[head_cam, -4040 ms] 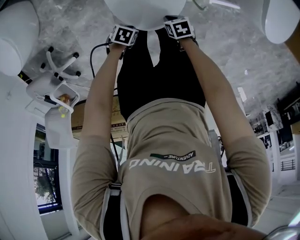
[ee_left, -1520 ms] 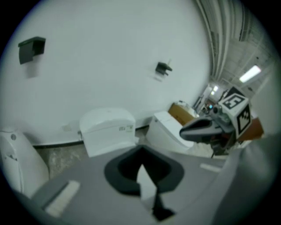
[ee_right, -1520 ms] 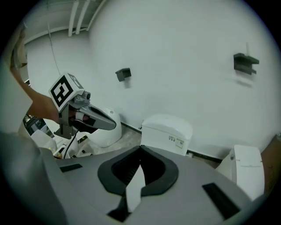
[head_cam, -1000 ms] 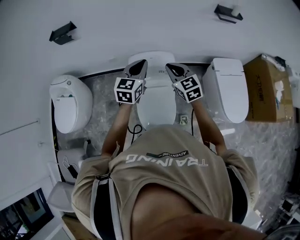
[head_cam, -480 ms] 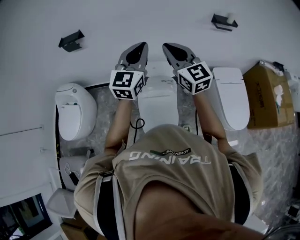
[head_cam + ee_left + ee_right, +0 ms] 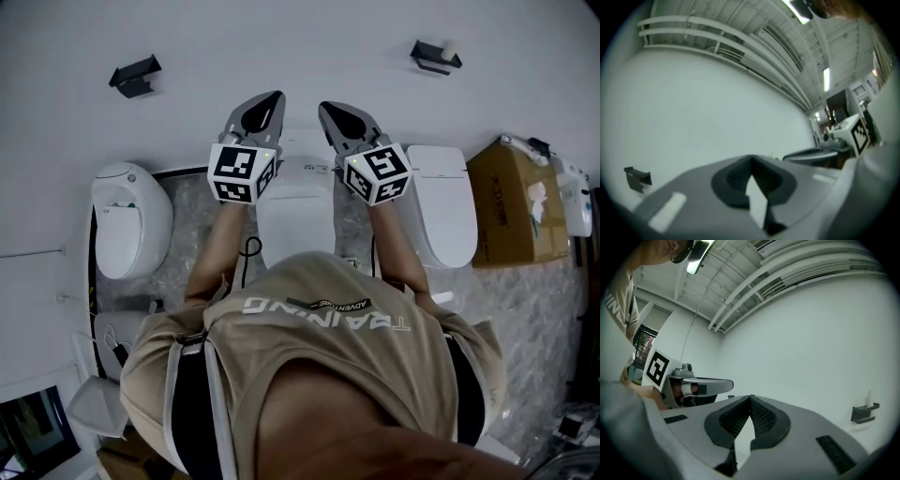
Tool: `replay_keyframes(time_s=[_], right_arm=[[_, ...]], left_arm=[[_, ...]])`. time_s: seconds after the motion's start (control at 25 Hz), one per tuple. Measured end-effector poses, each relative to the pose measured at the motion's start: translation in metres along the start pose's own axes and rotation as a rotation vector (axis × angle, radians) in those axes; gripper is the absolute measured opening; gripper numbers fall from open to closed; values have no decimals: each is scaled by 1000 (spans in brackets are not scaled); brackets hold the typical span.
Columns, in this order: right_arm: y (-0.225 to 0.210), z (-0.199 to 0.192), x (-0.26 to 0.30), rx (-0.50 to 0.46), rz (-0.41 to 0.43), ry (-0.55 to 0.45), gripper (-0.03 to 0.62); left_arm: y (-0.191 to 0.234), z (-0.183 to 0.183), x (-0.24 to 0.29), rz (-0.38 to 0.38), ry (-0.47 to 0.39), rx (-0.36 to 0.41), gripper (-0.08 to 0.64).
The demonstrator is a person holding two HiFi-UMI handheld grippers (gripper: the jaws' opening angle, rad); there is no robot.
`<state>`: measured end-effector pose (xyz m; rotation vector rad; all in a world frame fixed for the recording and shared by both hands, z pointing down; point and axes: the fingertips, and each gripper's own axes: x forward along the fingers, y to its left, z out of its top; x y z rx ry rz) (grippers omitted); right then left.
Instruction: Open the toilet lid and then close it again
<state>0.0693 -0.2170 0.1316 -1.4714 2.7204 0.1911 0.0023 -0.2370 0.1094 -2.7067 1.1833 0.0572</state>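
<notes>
**Lid** (image 6: 294, 214): lies down flat on the middle toilet (image 6: 307, 167). It is white, and its near end is hidden under the person's shirt (image 6: 319, 356). The toilet stands against the wall (image 6: 300, 42), straight ahead of the person and between the two forearms.

**Left gripper** (image 6: 274, 99): held out over the toilet's rear left, clear of the lid and pointing at the wall. The left gripper view shows the jaws clenched, tips meeting, with nothing between them and only bare wall beyond. Its marker cube (image 6: 239, 172) faces the head camera.

**Right gripper** (image 6: 327, 109): held alongside, over the toilet's rear right, also clear of the lid. The right gripper view shows the jaws clenched tip to tip and holding nothing. Its cube (image 6: 377, 173) sits just above the right forearm.

The two grippers are side by side and apart, with their tips angled slightly toward each other. Each gripper shows at the edge of the other's view.

**Surroundings:**
- A second toilet (image 6: 131, 220) stands to the left of the middle one.
- A third toilet (image 6: 442, 202) stands to the right.
- A cardboard box (image 6: 511, 202) sits just beyond the third toilet.
- Two black brackets are fixed to the wall, one at upper left (image 6: 134, 75) and one at upper right (image 6: 434, 56).
- The floor (image 6: 202, 234) around the toilets is grey and marbled.
</notes>
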Motion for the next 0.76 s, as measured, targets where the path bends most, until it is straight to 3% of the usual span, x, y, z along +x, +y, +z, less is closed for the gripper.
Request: replay_keyframes(time_s=[0.12, 0.28, 0.76], right_arm=[[-3, 1, -9, -5, -6, 3, 14], [-2, 5, -19, -10, -18, 5, 14], [8, 11, -17, -44, -4, 19, 14]], left_arm=[[-9, -3, 3, -29, -3, -44, 5], [-18, 3, 1, -39, -4, -7, 5], [-11, -3, -21, 19, 22, 3, 5]])
